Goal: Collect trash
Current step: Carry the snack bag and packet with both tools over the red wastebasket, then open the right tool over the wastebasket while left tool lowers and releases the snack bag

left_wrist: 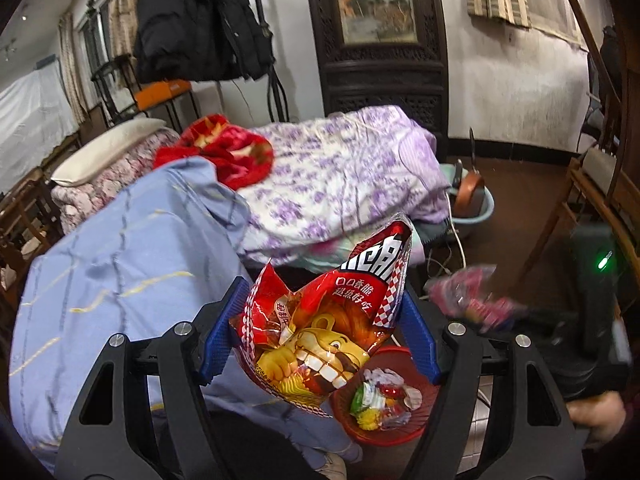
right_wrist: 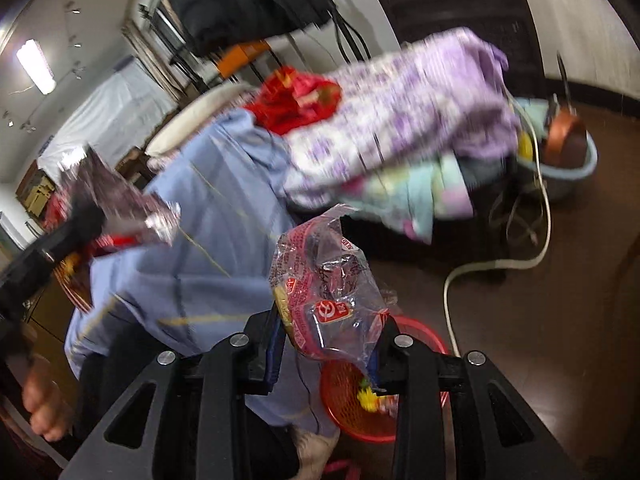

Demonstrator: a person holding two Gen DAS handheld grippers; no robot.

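Note:
My left gripper point(left_wrist: 320, 332) is shut on a crumpled red snack bag point(left_wrist: 320, 320) with a cartoon lion, held between its blue pads above the floor. Below it to the right stands a red mesh basket point(left_wrist: 400, 432) with several wrappers inside. My right gripper point(right_wrist: 328, 344) is shut on a clear pink-printed plastic wrapper point(right_wrist: 320, 288). The same red basket point(right_wrist: 352, 420) lies just below and behind the wrapper. In the left wrist view the right gripper with its wrapper point(left_wrist: 472, 300) shows blurred at the right. In the right wrist view the left gripper's bag point(right_wrist: 120, 204) shows blurred at the left.
A bed with a blue quilt point(left_wrist: 120, 280), a purple flowered quilt point(left_wrist: 340, 172) and a red blanket point(left_wrist: 224, 152) fills the left. A blue basin point(right_wrist: 568, 164) and white cable point(right_wrist: 496, 268) lie on the dark floor. A wooden chair point(left_wrist: 592, 208) stands at the right.

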